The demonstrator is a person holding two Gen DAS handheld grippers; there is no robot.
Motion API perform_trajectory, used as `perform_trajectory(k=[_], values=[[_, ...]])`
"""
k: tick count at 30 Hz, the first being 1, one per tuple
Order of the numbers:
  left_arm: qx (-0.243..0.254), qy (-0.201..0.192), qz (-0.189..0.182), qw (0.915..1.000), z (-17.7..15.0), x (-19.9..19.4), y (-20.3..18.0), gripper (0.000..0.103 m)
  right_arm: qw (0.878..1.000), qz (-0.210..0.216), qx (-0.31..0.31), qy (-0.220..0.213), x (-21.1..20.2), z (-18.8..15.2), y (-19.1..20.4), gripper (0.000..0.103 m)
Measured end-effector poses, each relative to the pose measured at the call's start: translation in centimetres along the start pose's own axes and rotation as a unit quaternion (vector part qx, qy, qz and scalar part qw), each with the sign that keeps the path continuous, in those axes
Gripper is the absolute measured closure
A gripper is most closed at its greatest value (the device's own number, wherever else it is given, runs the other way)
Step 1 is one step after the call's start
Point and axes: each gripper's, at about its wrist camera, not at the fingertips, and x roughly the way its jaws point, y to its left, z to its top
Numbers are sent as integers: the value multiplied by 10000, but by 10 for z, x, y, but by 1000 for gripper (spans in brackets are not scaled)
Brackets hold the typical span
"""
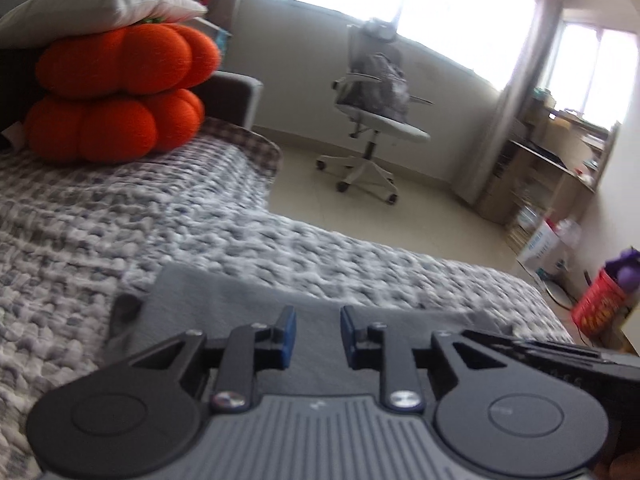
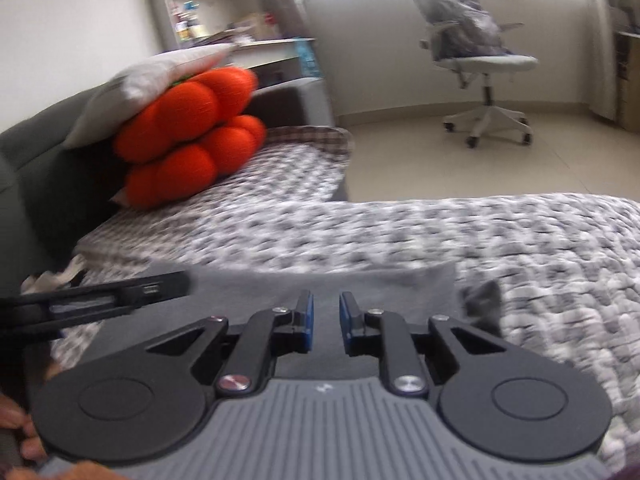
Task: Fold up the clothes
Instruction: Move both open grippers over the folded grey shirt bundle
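Two wrist views over a bed spread with a knobbly grey-and-white blanket (image 1: 120, 216).

Containers first: at the far right of the left wrist view, on the floor, a red basket or bag (image 1: 598, 306) with something purple (image 1: 624, 270) poking out of its top; too blurred to name. Just beyond it, a white box (image 1: 538, 246), contents not readable. Along the right wall, wooden shelves (image 1: 560, 160) crowded with small items, indistinct.

Grey folded garment (image 1: 248, 296) lying flat on the blanket, directly beneath and ahead of both grippers. Long axis running side to side across each view, far edge roughly straight. A small dark grey scrap of fabric (image 1: 124, 308) sticking out at its left end in the left view, at its right end in the right view.

Left gripper (image 1: 318, 332) low over the garment, blue-padded fingers (image 1: 289, 334) a narrow gap apart, grey cloth visible between them. Whether pinching any cloth: cannot tell. Right gripper (image 2: 326, 320) likewise just above the garment, pads (image 2: 307, 322) slightly apart, grip on cloth not clear. Black body of the other gripper reaching in from the left edge of the right view.

Further back, two orange pumpkin-shaped cushions (image 1: 120, 92) stacked, a pale pillow (image 1: 100, 0) resting on top. On the tiled floor, a white office chair (image 1: 376, 112) with a grey bundle on its seat.
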Motion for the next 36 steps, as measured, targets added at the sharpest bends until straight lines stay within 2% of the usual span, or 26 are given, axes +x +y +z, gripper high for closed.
perform_trajectory(k=[6,11,21,30,33,36], values=[[82,143,-18,9999,-24,-8,4,78,9990,39,-427,104,-14,-21,21,83],[116,36,-101,9999,-43,-30,19,78,9987,-90,-426,249,-25,-37,9,83],[-88,-187,-130,9997,-59,-70,49,78,9992,-313,-168,207,-62,-55,-20,84],[-155,-146,-47,9998,-66,-91,66,78,9988,-422,-17,246,-77,-61,-29,84],[-224,-90,-9,9997,-67,-97,72,76,9985,-476,67,258,-81,-62,-32,82],[-354,-45,-37,9994,-66,-102,78,69,9984,-474,182,232,-85,-60,-36,82]])
